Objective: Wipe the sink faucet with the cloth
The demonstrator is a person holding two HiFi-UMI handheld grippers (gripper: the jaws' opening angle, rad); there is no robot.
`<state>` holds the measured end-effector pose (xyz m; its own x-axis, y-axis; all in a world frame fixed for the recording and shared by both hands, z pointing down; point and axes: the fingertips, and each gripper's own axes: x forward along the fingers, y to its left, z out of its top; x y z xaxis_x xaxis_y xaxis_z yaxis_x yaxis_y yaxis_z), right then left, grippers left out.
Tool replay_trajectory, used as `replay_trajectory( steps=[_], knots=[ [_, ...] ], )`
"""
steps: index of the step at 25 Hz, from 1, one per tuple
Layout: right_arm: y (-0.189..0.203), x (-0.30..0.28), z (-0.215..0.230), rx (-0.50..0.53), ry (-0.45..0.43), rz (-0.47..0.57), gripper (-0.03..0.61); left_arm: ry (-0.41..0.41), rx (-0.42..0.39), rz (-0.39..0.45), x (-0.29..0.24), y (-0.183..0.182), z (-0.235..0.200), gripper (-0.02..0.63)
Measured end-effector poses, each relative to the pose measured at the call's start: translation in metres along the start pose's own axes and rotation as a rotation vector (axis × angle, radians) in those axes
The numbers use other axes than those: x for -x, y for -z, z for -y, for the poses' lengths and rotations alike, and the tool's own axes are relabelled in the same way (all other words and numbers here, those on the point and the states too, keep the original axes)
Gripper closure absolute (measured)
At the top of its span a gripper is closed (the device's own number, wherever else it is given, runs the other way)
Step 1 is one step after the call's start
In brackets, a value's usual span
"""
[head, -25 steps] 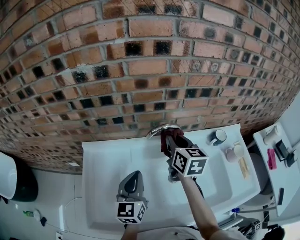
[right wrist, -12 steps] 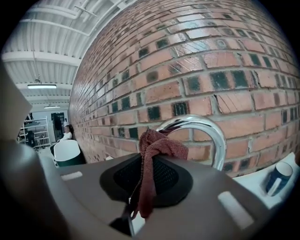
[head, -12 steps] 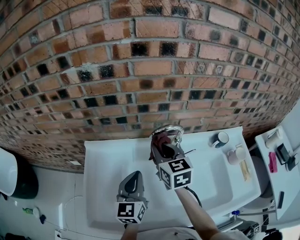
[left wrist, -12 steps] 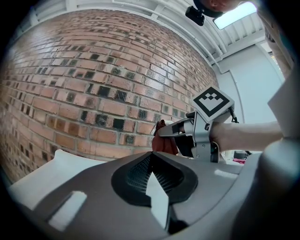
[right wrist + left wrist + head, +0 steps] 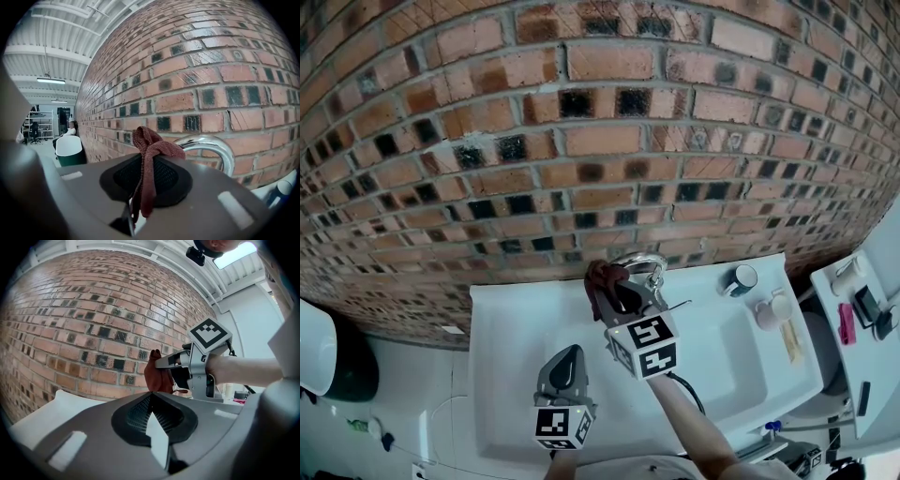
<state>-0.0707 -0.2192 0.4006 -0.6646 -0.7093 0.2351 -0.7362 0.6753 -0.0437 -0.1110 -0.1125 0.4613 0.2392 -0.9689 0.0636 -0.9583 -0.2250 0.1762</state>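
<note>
A dark mug [image 5: 739, 277] and a pale cup [image 5: 768, 307] stand below the brick wall [image 5: 581, 141]

Dark red cloth [image 5: 600, 282], bunched and knotted, just beside the arched chrome faucet [image 5: 642, 256], on its left

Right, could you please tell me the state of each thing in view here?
Curved chrome faucet: no water seen running.
Right gripper: shut on the dark red cloth.
Cloth: bunched, beside the faucet's arch.
Left gripper: shut, empty, above the white sink.
Dark mug: upright on the sink's ledge.
</note>
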Motion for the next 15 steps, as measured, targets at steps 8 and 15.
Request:
replay_trajectory(
  steps=[8,15],
  knots=[
    [-0.044,0.030,0.041,-0.020,0.110,0.124,0.534,-0.009,0.006,0.003,0.001,0.000,-0.003,0.609],
    [-0.031,0.057,0.121,-0.058,0.303,0.099,0.534,0.007,0.007,-0.007,-0.002,0.004,0.002,0.609]
  ],
)
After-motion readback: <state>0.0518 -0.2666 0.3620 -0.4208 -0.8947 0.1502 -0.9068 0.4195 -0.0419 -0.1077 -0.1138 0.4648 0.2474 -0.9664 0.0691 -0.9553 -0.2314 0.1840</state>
